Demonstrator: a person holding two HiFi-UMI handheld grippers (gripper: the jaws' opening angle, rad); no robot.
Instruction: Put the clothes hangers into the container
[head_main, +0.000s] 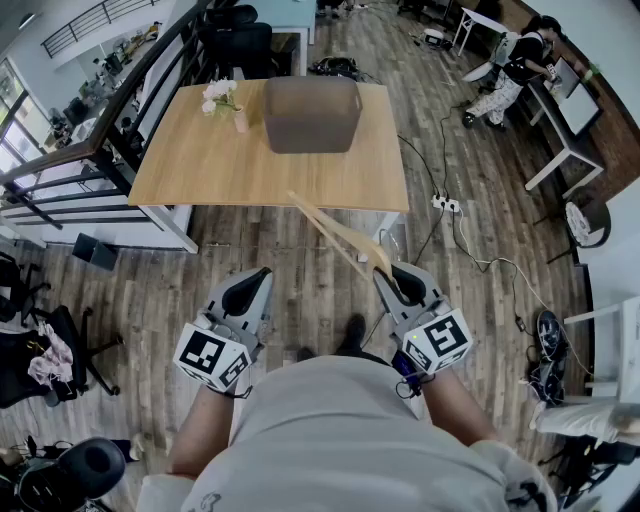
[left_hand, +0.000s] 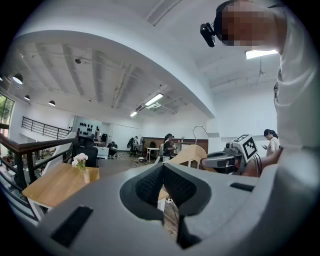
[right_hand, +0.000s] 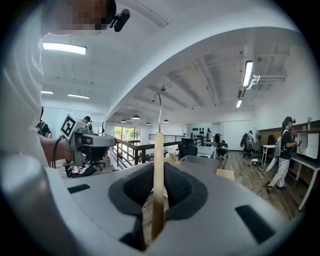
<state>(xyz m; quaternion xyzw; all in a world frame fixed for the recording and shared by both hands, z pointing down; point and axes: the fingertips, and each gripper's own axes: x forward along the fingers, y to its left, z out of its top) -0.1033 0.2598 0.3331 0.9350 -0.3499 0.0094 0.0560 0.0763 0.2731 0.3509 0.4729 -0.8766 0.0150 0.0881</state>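
Currently the hanger (head_main: 335, 232) is clamped by one end in the right gripper (head_main: 395, 275), jaws narrowed onto the wood. It is angled ahead, probably for carrying to the container (head_main: 311, 113) on the table (head_main: 200, 160), well ahead. The left gripper (head_main: 250, 285) is closed and empty.

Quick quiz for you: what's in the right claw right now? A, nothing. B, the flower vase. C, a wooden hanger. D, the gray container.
C: in the right gripper view the right claw is clamped on a wooden hanger, which stands upright between its jaws.
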